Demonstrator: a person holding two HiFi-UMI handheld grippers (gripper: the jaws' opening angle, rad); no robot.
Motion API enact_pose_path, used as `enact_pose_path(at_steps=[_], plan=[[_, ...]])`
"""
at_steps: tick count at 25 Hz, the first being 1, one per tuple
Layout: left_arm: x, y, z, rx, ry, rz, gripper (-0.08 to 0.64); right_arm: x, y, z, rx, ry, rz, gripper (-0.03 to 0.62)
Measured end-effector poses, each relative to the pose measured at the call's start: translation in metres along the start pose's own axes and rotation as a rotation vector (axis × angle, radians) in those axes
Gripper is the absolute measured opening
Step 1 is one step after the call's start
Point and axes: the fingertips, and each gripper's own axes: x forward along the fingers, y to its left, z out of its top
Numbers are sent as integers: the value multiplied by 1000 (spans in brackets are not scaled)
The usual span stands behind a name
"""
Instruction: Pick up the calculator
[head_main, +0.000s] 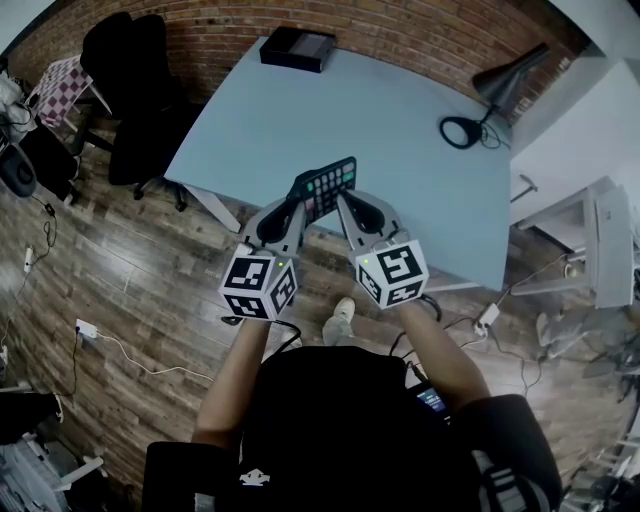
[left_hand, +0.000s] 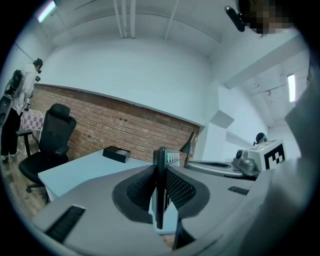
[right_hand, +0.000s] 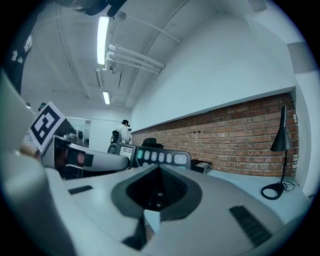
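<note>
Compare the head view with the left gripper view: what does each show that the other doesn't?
Head view only: the calculator's key face, the wearer's shoe, a floor power strip. Left gripper view only: the calculator edge-on, clamped in the left gripper, and the ceiling pipes. Both: table, black box, desk lamp, office chair, brick wall.

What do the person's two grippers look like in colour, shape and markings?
The left gripper and right gripper match: pale grey wedge-shaped bodies with black ribbed pads inside the jaws. Each carries a white cube with black square markers. The person wears a black top.
</note>
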Motion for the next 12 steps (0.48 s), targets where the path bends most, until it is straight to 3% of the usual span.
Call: enact_pose_path(at_steps=[12], plan=[[-43,7,-3,29,16,-41,60,-17,43,4,0,-5,-62,5]])
